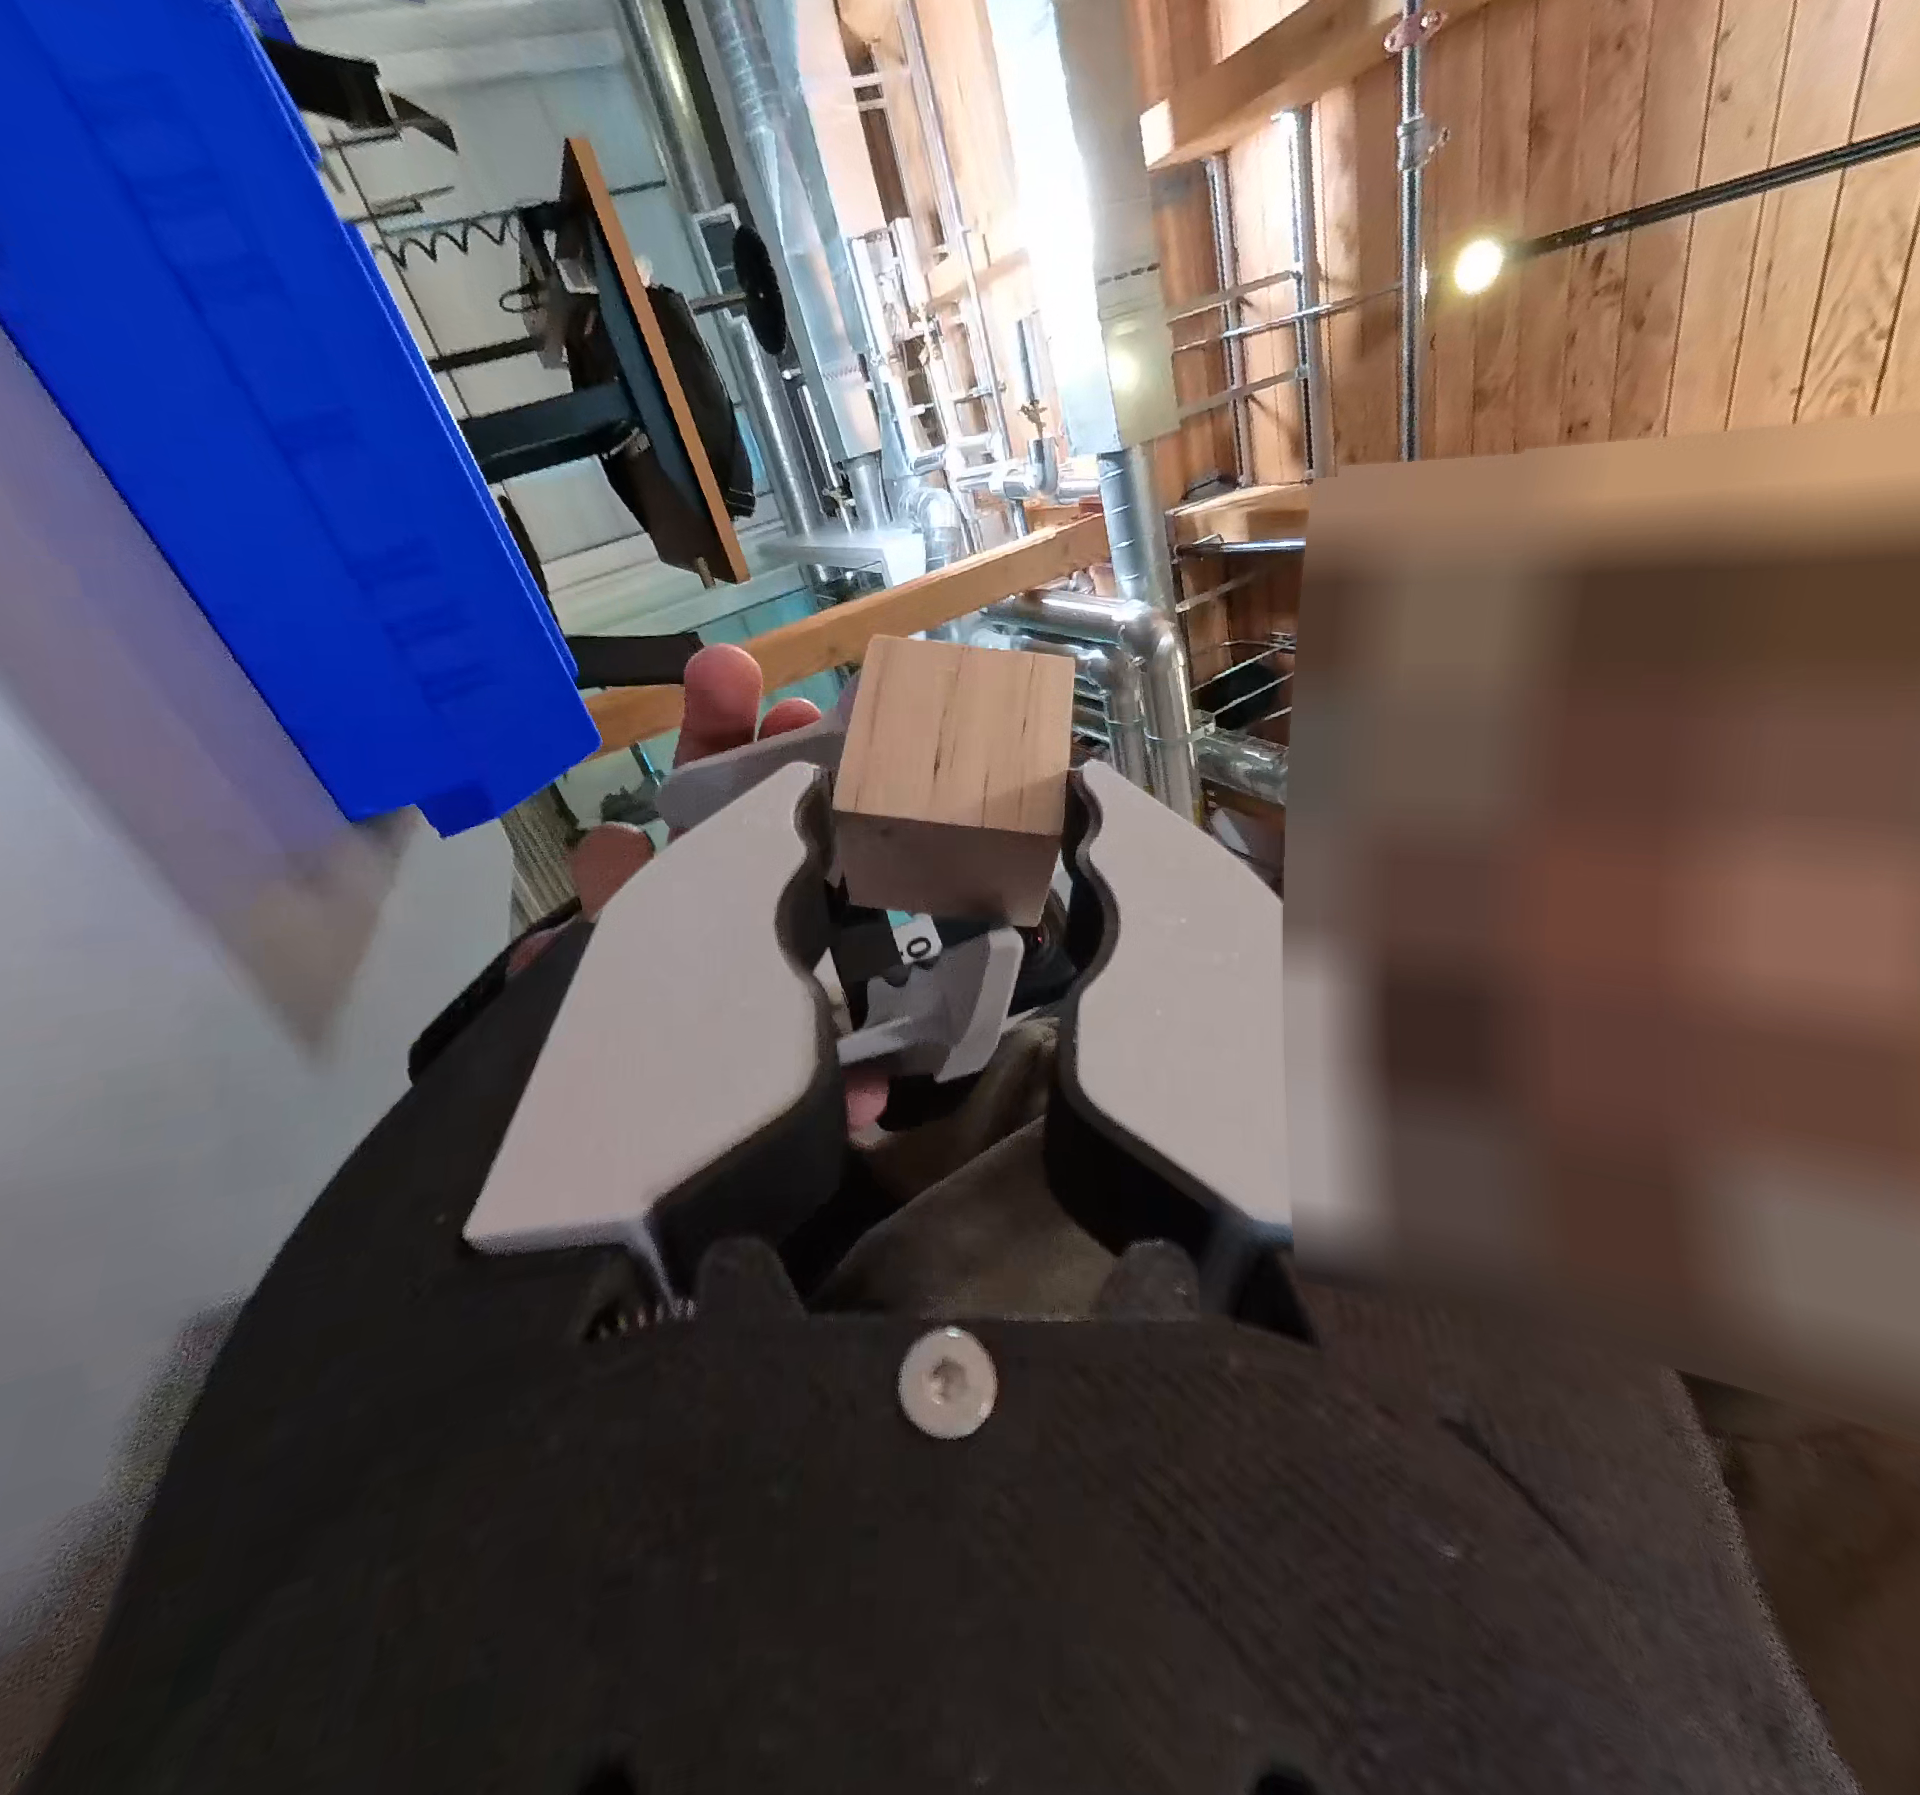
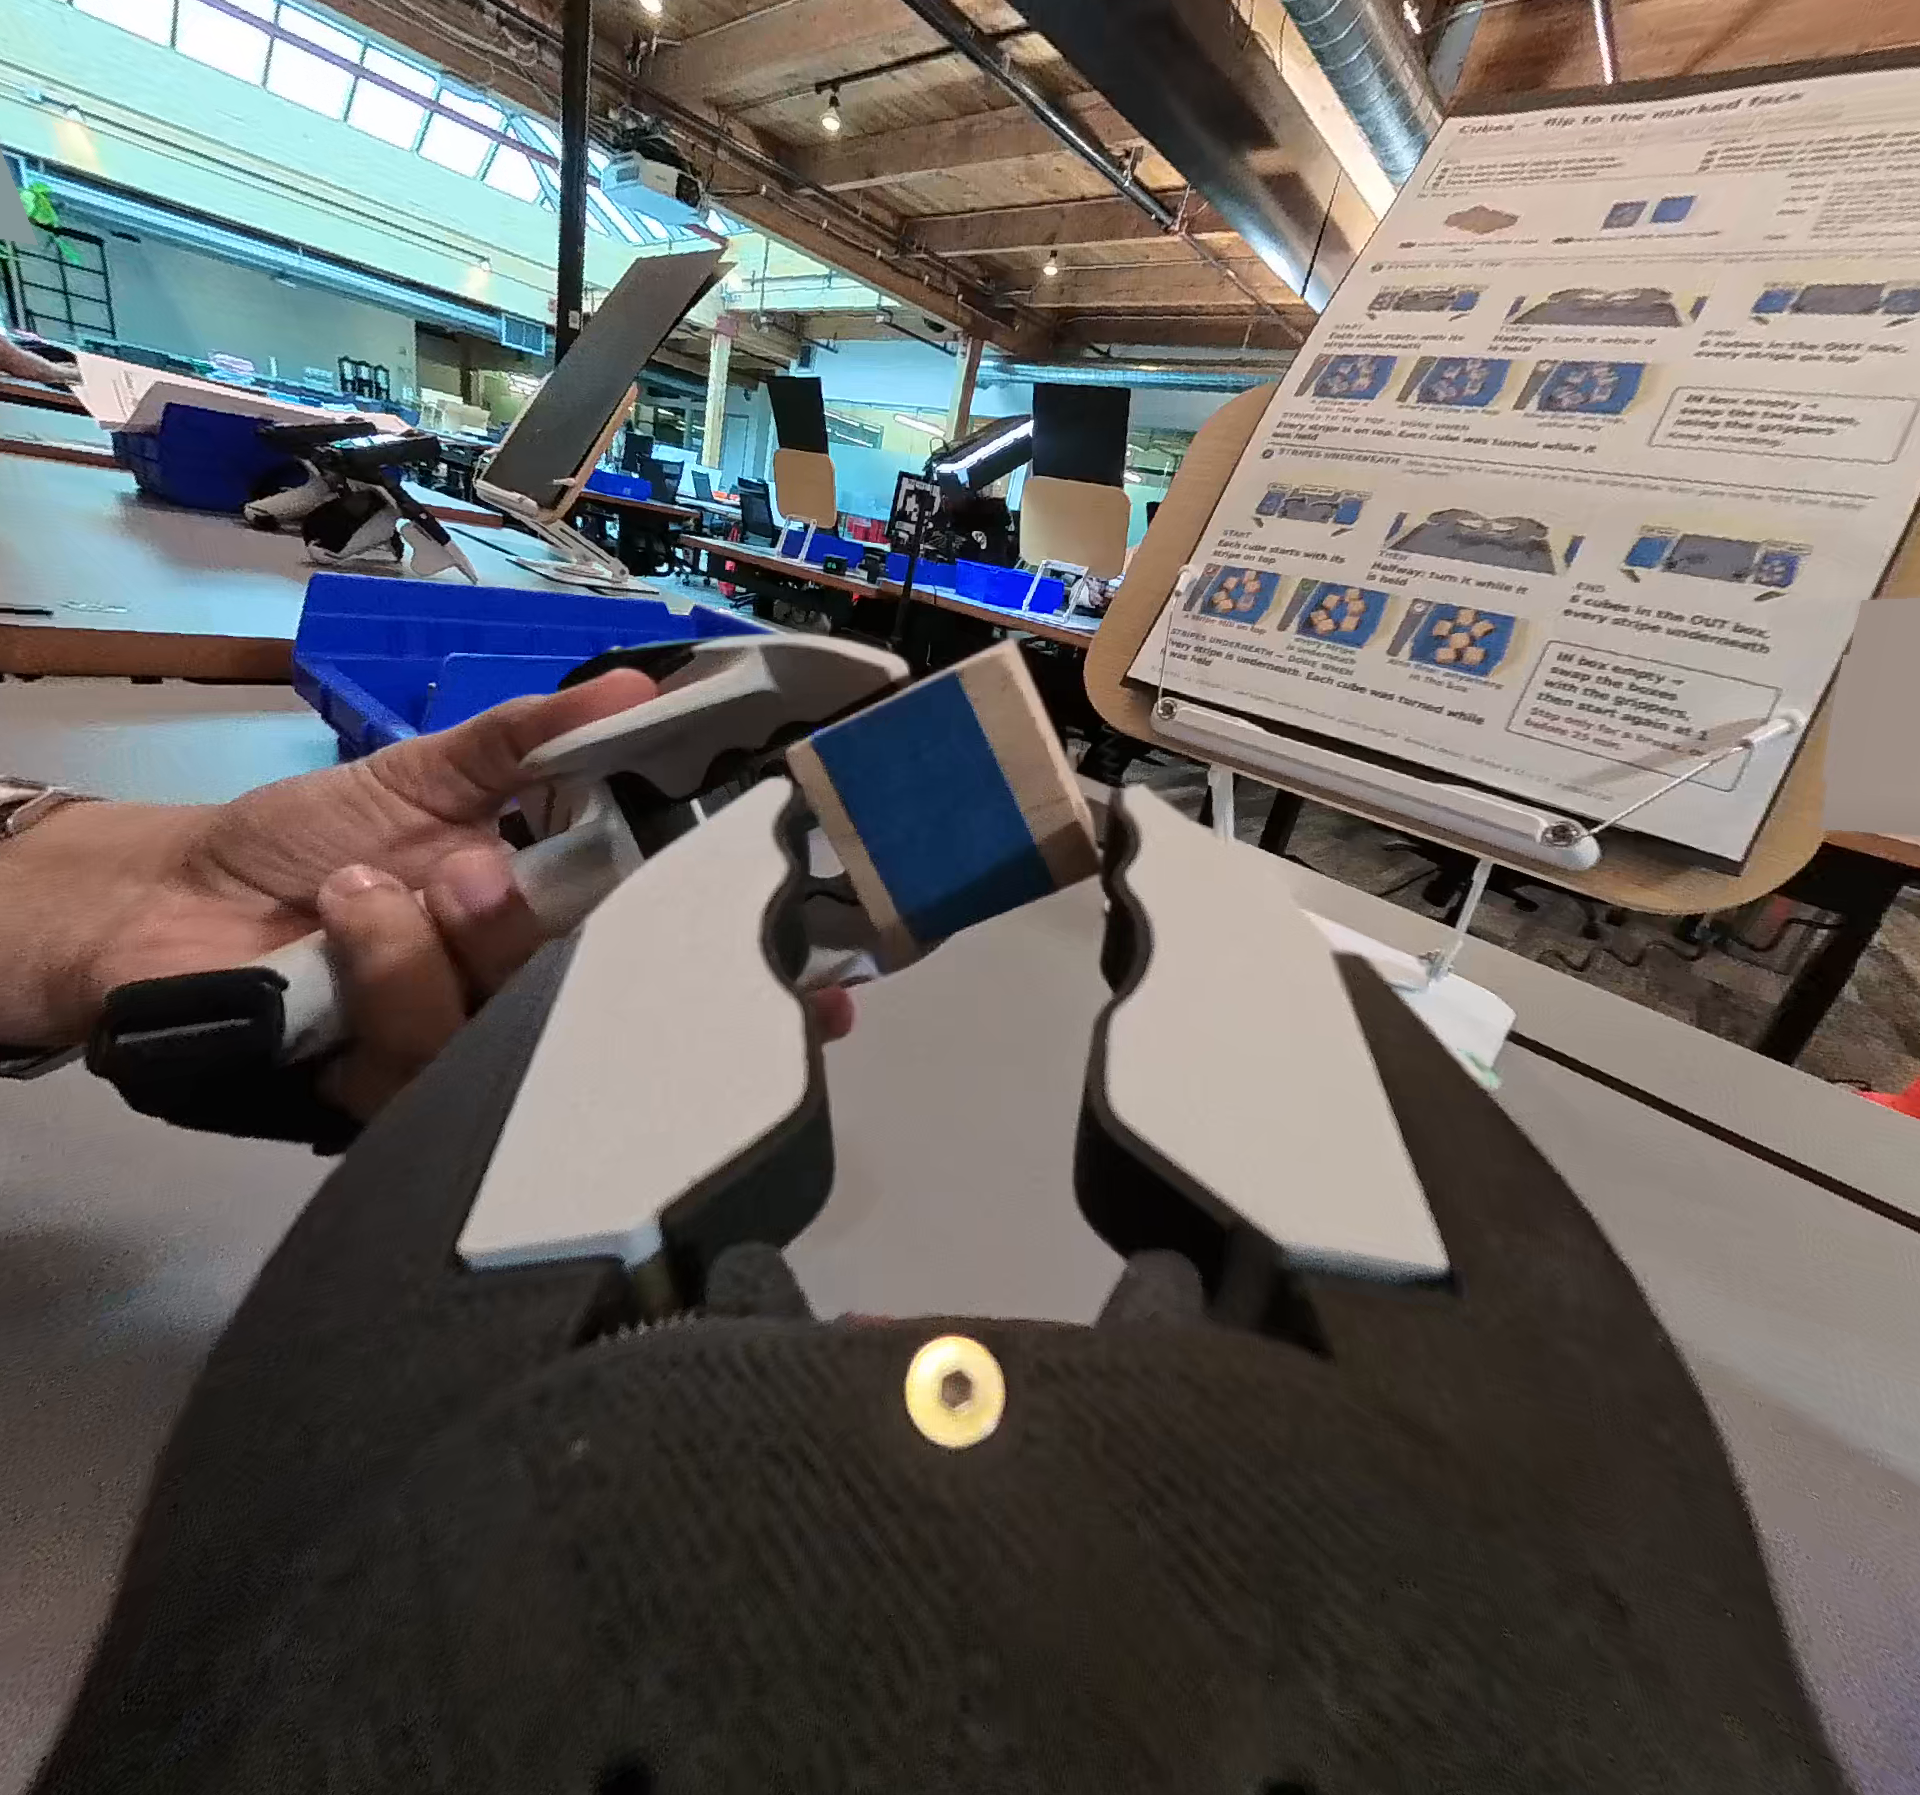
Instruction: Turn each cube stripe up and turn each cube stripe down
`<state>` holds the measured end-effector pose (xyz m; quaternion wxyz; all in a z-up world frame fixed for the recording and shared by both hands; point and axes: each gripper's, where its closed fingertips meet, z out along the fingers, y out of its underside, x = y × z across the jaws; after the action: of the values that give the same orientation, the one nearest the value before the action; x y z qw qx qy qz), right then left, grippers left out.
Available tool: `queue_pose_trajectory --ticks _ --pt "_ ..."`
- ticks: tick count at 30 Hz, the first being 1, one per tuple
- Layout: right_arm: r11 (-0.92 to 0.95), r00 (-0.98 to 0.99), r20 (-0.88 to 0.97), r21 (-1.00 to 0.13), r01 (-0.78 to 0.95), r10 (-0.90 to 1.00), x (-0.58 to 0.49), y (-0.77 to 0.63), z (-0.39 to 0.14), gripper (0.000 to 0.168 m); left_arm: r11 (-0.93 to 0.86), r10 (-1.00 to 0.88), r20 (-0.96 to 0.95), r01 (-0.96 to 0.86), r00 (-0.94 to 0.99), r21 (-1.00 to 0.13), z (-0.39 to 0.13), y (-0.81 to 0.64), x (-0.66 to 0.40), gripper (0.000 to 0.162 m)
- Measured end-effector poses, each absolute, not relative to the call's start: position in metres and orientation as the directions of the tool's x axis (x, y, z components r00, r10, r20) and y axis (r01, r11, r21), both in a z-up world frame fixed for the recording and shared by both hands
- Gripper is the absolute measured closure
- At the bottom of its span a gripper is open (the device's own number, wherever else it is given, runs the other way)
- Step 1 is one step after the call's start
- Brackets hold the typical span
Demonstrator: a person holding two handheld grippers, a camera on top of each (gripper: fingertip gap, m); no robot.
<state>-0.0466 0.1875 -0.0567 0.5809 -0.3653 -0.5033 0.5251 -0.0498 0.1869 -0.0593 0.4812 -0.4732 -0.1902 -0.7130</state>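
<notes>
Wooden cube clamped between the tips of the left claw, plain faces toward its camera. Right claw spread wide, tips either side of the same cube, not gripping; blue stripe facing it. Blue bin beyond, to its left.

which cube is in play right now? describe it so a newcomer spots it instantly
Start at the grey table, in front of the tilted instruction board. The wooden cube is held in mid-air by the left gripper. A broad blue stripe crosses one face.
</notes>
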Motion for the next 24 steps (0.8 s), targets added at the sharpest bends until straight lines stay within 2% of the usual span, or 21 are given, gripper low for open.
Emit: queue_pose_trajectory --ticks 8,11,15,19,21,24 --pt "0.115 -0.125 0.146 -0.967 -0.229 0.981 -0.048 0.185 -0.054 0.115 -0.483 -0.521 0.847 0.855 -0.105 -0.191 -0.062 0.181 -0.051 0.119" --pt "0.116 -0.085 0.14 -0.965 -0.233 0.987 -0.045 0.198 -0.043 0.116 -0.428 -0.539 0.837 0.887 -0.096 -0.174 -0.06 0.179 -0.065 0.104" --pt "0.212 0.107 0.191 -0.946 -0.246 0.976 -0.031 0.253 -0.002 0.116 -0.373 -0.541 0.84 0.909 -0.053 -0.183 -0.063 0.177 -0.08 0.1" --pt "0.291 0.386 0.212 -0.943 -0.159 0.898 0.001 0.349 0.029 0.116 -0.384 -0.538 0.839 0.909 -0.078 -0.162 -0.065 0.178 -0.083 0.101" --pt "0.218 0.475 0.142 -0.97 -0.108 0.869 0.019 0.402 0.022 0.116 -0.401 -0.534 0.839 0.905 -0.106 -0.141 -0.067 0.179 -0.081 0.101" --pt "-0.005 0.532 0.023 -0.999 0.051 0.846 0.034 0.47 -0.032 0.116 -0.433 -0.524 0.841 0.892 -0.131 -0.131 -0.069 0.181 -0.072 0.101"
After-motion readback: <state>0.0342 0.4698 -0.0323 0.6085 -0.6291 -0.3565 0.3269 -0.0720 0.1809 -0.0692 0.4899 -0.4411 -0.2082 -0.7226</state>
